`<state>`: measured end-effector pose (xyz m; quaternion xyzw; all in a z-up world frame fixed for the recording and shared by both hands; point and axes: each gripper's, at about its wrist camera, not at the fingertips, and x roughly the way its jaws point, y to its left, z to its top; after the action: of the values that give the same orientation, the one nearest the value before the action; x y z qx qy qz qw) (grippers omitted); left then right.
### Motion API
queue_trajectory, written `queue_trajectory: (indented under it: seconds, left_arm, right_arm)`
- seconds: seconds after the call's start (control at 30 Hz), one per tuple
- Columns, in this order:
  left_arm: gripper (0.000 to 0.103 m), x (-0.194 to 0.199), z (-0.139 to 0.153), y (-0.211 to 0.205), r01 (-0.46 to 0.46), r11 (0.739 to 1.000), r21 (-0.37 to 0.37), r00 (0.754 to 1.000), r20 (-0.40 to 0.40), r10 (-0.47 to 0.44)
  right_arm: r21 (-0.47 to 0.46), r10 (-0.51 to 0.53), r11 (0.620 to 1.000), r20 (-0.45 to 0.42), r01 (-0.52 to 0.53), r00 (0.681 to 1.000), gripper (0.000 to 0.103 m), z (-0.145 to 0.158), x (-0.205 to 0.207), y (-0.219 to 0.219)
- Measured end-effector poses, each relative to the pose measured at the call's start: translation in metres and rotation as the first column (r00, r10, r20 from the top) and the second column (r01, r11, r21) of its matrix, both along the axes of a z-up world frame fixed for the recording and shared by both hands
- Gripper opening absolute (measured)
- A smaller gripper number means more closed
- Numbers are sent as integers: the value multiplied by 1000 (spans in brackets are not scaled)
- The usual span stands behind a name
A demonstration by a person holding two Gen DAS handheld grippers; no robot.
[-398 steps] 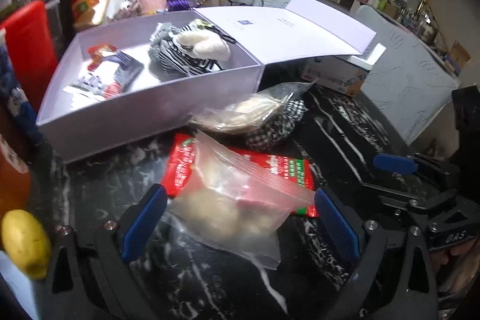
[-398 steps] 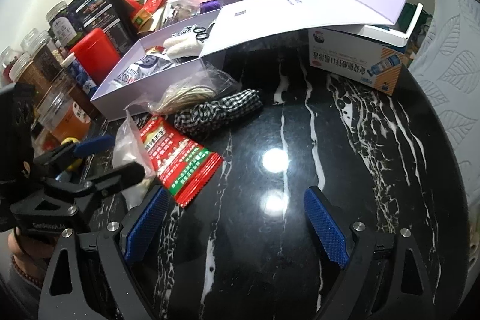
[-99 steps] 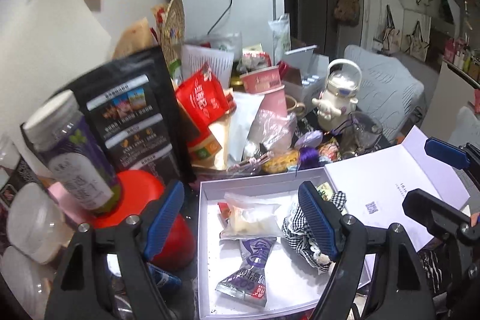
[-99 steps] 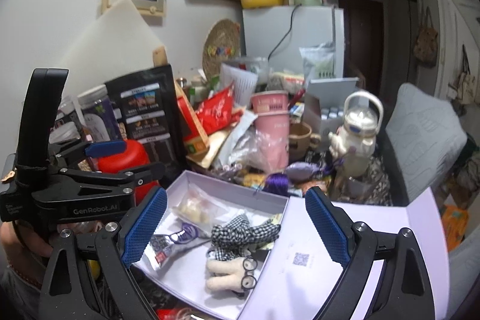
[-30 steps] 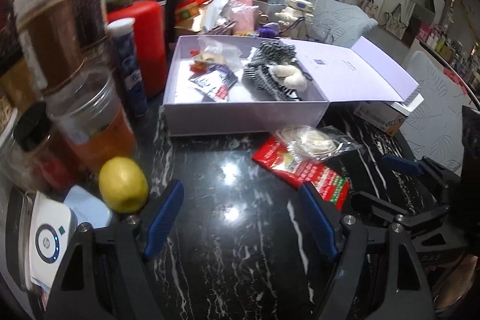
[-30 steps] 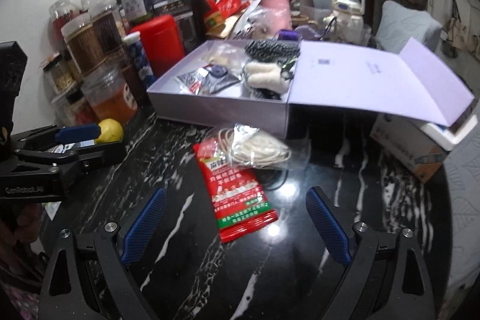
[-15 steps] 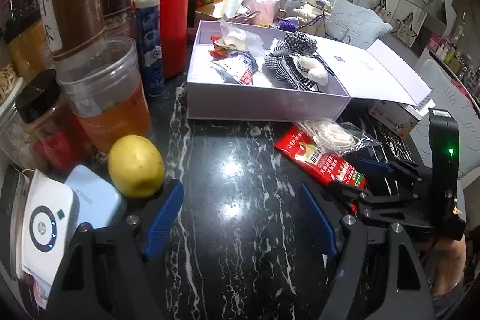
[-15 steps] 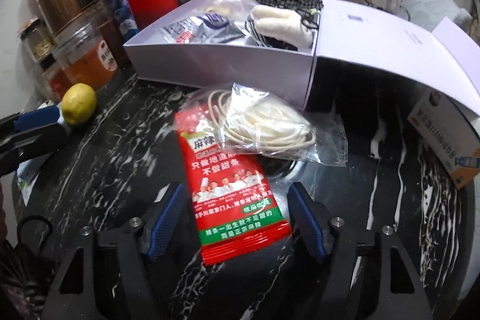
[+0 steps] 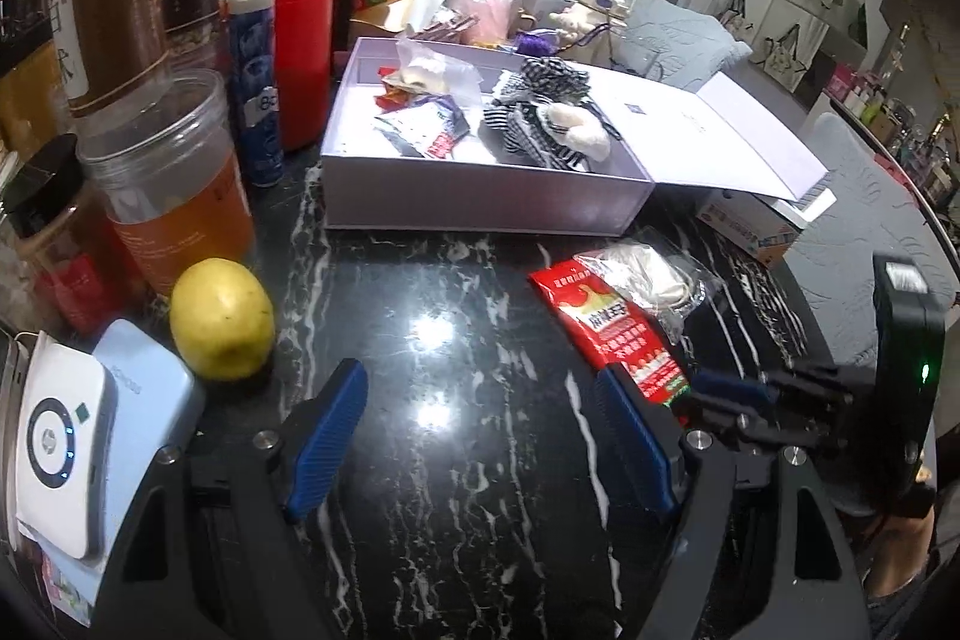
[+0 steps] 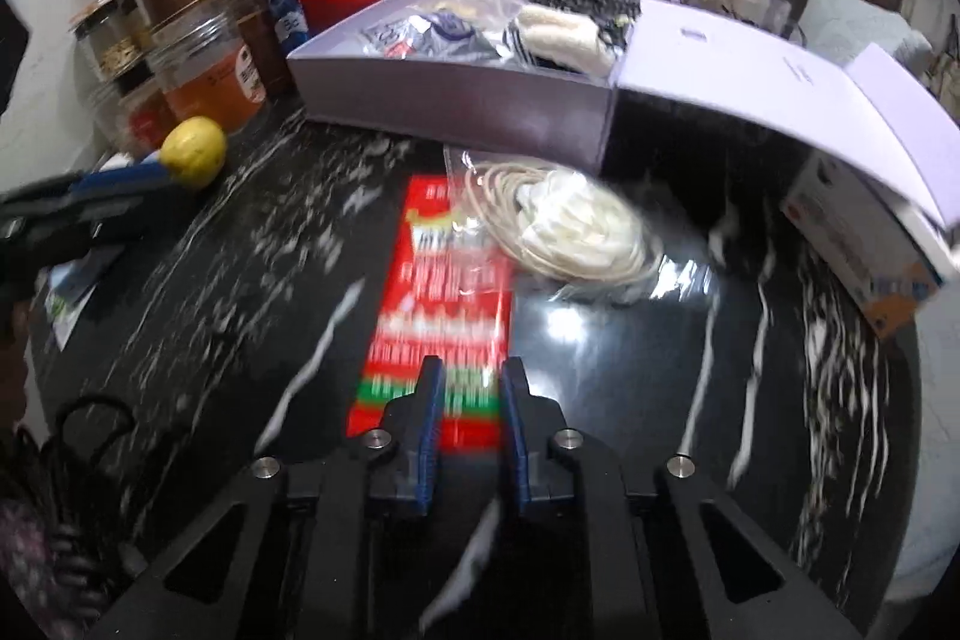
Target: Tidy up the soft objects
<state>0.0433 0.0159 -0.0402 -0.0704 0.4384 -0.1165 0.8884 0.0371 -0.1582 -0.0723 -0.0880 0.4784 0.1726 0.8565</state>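
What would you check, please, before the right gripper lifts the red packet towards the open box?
1. Right gripper closed on red packet: cannot tell; fingers narrow, frame blurred.
2. Clear bag off the packet: not ok, it overlaps the far end.
3. White box open, with room: ok, lid folded back.
4. Left gripper out of the way: ok, open and empty over the table.
5. Lemon off the path: ok, far left.
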Motion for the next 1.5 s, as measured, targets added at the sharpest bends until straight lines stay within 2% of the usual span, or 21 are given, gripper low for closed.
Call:
queue_trajectory:
  seconds: [0.17, 0.23, 0.27, 0.3, 0.37, 0.47, 0.57, 0.7, 0.77, 0.83, 0.87, 0.9, 1.07, 1.17, 1.33, 1.5]
  left_arm:
    - [79, -4, 1, -7, 20, 1000, -3, 1000, 8, -20]
    - [79, -5, 1, -8, 23, 1000, -6, 1000, 7, -23]
    - [79, -5, 1, -8, 23, 1000, -3, 1000, 8, -23]
    - [79, -5, 1, -8, 20, 1000, -1, 1000, 9, -20]
    - [79, -6, 2, -6, 6, 1000, 6, 1000, 17, -6]
    - [79, -6, 2, 1, -22, 1000, 9, 1000, 22, 22]
    - [79, -5, 1, 10, -54, 998, 10, 998, 19, 54]
    - [79, -2, -1, 22, -84, 996, 9, 996, 16, 84]
    - [79, -1, -3, 27, -97, 995, 6, 995, 13, 97]
    - [79, 1, -3, 31, -107, 994, -3, 994, 9, 107]
    - [79, 2, -3, 33, -110, 994, -9, 994, 7, 110]
    - [79, 3, -3, 35, -112, 994, -16, 994, 5, 112]
    - [79, 5, 2, 37, -119, 993, -21, 992, 30, 119]
    - [79, 5, 4, 40, -126, 992, -22, 991, 33, 127]
    - [79, 5, 11, 40, -123, 992, -19, 991, 46, 124]
    - [79, 11, 13, 19, -57, 998, -38, 997, 43, 59]
  right_arm:
    - [28, -33, 999, -20, 34, 999, 20, -6, -13, -7]
    - [36, -58, 998, -8, 58, 998, 38, -4, -12, -8]
    - [44, -69, 997, 2, 69, 998, 56, -1, -11, -9]
    - [64, -76, 995, 6, 75, 997, 63, 0, -9, -9]
    - [91, -71, 993, -12, 72, 997, 64, 1, -1, -4]
    - [79, -67, 995, -19, 68, 998, 64, -1, 12, 7]
    - [28, -39, 999, -20, 40, 999, 64, -5, 24, 29]
    - [-94, -4, 996, 6, 4, 1000, 75, -11, 34, 55]
    - [-84, -2, 996, 9, 3, 1000, 78, -13, 35, 58]
    - [-79, 12, 997, 27, -9, 1000, 67, -12, 34, 59]
    - [-75, 11, 997, 38, -8, 999, 50, -11, 34, 58]
    - [-65, 9, 998, 36, -7, 999, 48, -10, 34, 55]
    - [-72, 5, 997, 52, -1, 999, 44, -8, 30, 58]
    - [45, 33, 998, 10, -33, 999, 43, -4, 22, 55]
    - [115, 49, 992, 22, -51, 999, 43, 11, 2, 48]
    - [165, -14, 986, 33, 8, 999, 43, 29, -21, 21]
